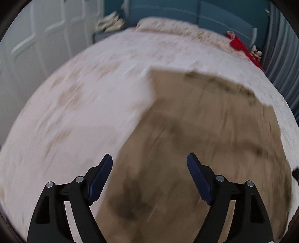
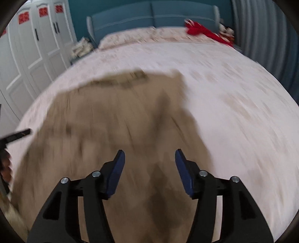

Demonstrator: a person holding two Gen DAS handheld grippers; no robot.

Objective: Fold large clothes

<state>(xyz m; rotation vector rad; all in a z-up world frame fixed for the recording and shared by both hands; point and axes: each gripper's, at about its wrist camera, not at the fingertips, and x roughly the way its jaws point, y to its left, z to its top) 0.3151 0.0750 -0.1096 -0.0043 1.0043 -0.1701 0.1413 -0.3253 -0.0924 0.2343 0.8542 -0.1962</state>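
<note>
A large tan garment (image 1: 201, 134) lies spread flat on the pale bed cover (image 1: 84, 97), blurred by motion. In the left wrist view my left gripper (image 1: 149, 158) hangs open above the garment's left edge, with nothing between its blue pads. In the right wrist view the same tan garment (image 2: 112, 119) fills the near left of the bed. My right gripper (image 2: 149, 155) is open over it and holds nothing. A black part of the left gripper (image 2: 16, 135) pokes in at the left edge of that view.
The bed cover (image 2: 233, 97) stretches far to the right. A red cloth (image 2: 201, 30) lies by the blue headboard (image 2: 153, 16), and a pillow (image 1: 168, 26) rests below it. White wardrobe doors (image 2: 28, 56) stand at left, a grey curtain (image 2: 265, 33) at right.
</note>
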